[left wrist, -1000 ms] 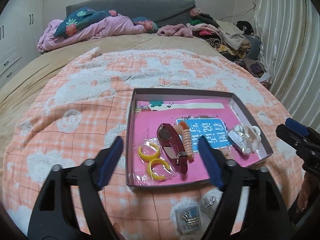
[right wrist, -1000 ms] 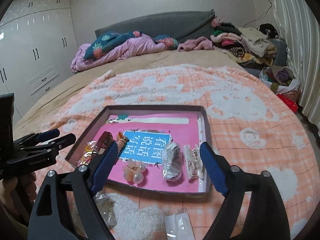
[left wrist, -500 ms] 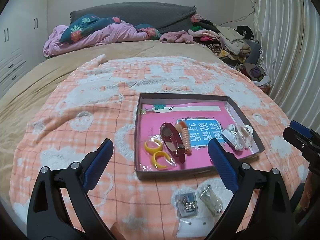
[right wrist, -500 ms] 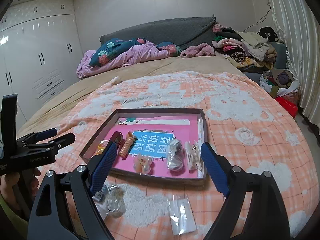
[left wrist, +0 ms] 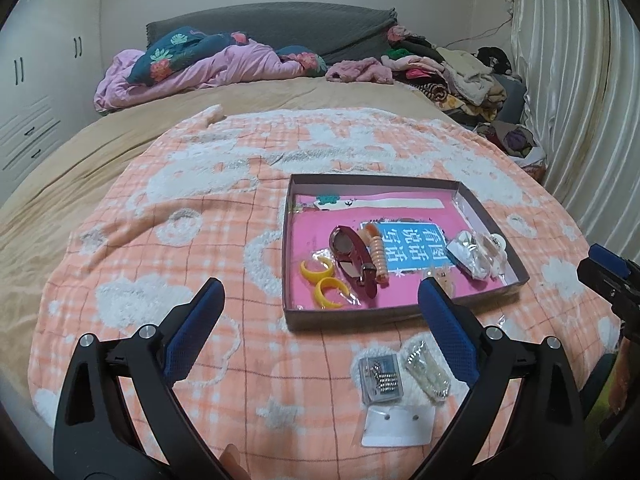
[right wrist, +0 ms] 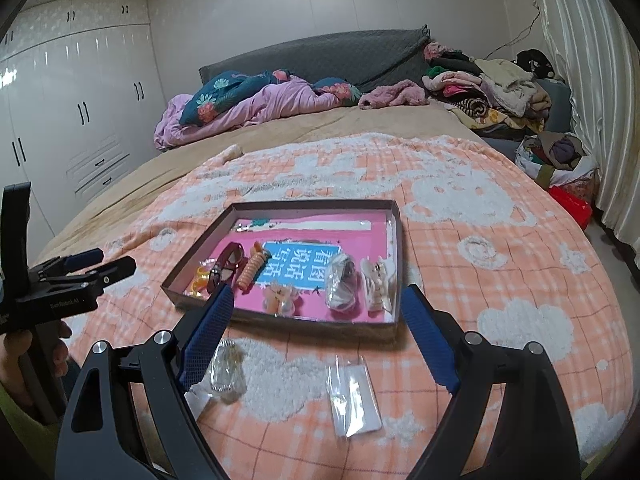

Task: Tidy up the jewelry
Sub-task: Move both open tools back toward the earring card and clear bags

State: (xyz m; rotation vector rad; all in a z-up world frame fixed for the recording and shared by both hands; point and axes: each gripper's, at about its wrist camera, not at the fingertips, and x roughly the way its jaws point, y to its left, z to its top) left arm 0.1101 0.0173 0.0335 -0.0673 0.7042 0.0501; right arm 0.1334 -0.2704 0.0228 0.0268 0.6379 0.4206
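Left wrist view: your left gripper (left wrist: 320,322), jaws just spread wide and empty, hovers before the tray (left wrist: 404,314); inside, the red clip (left wrist: 352,258) lies lengthwise beside yellow rings (left wrist: 322,280).

Shallow box (left wrist: 404,314) on blanket (left wrist: 160,240), blanket spread over bed (left wrist: 120,140). Inside box, left to right in left wrist view: two open rings (left wrist: 322,280), watch (left wrist: 352,260), spiral hair tie (left wrist: 376,252), printed card (left wrist: 412,248) lying flat under them, wrapped bundle (left wrist: 470,258), claw clip (left wrist: 498,246) at right wall. Small bow piece (right wrist: 280,298) near front wall. Before box on blanket: small packet of beads (left wrist: 380,376), clear bag (left wrist: 426,370) just right of it, card (left wrist: 398,420) in front of both. Another flat clear bag (right wrist: 354,394) further right. Bedding heap (left wrist: 208,64) and clothes pile (left wrist: 452,72) behind, at headboard.
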